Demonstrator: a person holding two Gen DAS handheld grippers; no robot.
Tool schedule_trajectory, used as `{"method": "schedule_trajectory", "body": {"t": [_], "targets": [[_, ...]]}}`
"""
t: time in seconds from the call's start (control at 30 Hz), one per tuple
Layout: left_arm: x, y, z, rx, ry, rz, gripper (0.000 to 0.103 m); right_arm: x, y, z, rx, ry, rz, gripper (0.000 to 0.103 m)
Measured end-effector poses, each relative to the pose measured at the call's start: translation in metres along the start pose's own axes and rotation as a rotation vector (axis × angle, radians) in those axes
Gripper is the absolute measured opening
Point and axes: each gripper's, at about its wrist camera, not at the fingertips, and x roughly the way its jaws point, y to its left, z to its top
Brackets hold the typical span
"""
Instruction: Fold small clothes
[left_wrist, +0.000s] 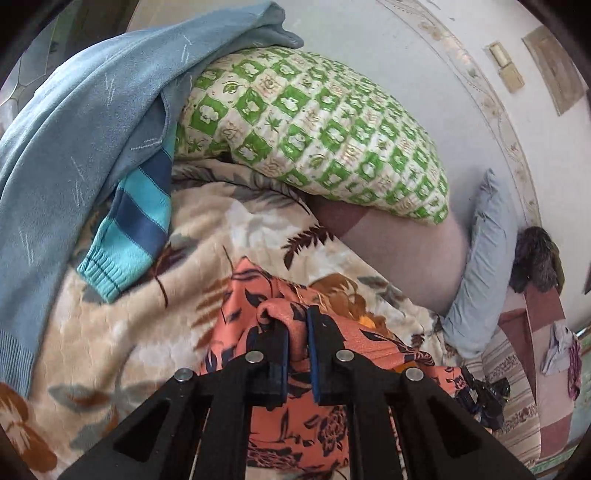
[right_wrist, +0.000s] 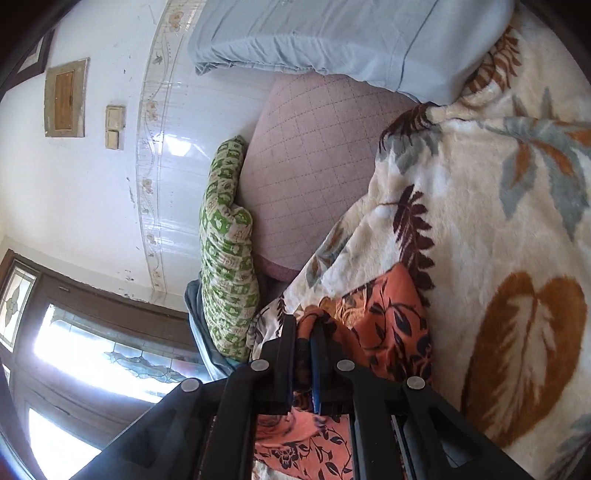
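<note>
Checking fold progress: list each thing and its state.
Left gripper: shut on the orange floral garment.
Right gripper: shut on the same garment.
Orange floral garment: bunched, not folded.
Striped sweater: unfolded, under the blue garment.
Green pillow: lying on the blanket.

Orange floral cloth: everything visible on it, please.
The orange floral cloth is thin, slightly crinkled fabric, coral-orange with dark navy leaf and flower print. It lies rumpled on the cream leaf-patterned blanket. The left gripper pinches a raised fold of it; the right gripper is shut on another bunched edge. Its full shape is hidden by the grippers.
</note>
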Motion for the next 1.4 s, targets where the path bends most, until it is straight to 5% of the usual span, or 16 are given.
{"method": "schedule_trajectory", "body": {"t": [0.2,0.27,0.4,0.5,0.57,0.63,0.73,0.87,1.0,1.07,1.13,1.23,1.4], "targets": [[0.102,0.048,0.009,-0.106,0.104,0.168,0.010,0.037,-0.056,0.021,0.128,0.001,-0.112,0.019],[0.106,0.060,-0.002,-0.155,0.057,0.145,0.010,0.029,-0.076,0.023,0.198,-0.049,-0.109,0.061],[0.065,0.057,-0.018,-0.168,-0.118,0.035,0.010,-0.014,-0.082,0.029,0.239,-0.203,0.010,0.068],[0.012,0.035,-0.036,-0.109,-0.288,0.070,0.036,-0.022,-0.047,0.023,0.087,-0.176,-0.028,0.069],[-0.023,0.018,-0.057,-0.068,-0.413,0.084,0.073,-0.005,-0.010,0.008,-0.057,-0.077,-0.096,0.066],[-0.045,0.004,-0.084,-0.015,-0.468,0.101,0.079,0.022,0.027,-0.020,-0.228,0.045,-0.191,0.058],[-0.044,-0.010,-0.119,0.079,-0.427,0.175,0.084,0.070,0.061,-0.079,-0.409,0.222,-0.288,0.040],[0.008,0.000,-0.136,0.165,-0.200,0.272,0.084,0.127,0.081,-0.144,-0.546,0.351,-0.383,0.039],[0.031,0.030,-0.132,0.162,-0.137,0.420,0.084,0.191,0.096,-0.174,-0.566,0.446,-0.402,0.039],[0.029,0.048,-0.123,0.088,-0.112,0.343,0.084,0.225,0.107,-0.184,-0.597,0.472,-0.430,0.039],[0.036,0.063,-0.114,0.034,-0.057,0.280,0.084,0.257,0.119,-0.191,-0.638,0.467,-0.479,0.039],[0.049,0.072,-0.112,0.029,-0.011,0.321,0.084,0.309,0.133,-0.172,-0.694,0.383,-0.603,0.039],[0.033,0.081,-0.103,-0.041,-0.028,0.307,0.084,0.326,0.145,-0.114,-0.509,0.193,-0.629,0.039]]}}
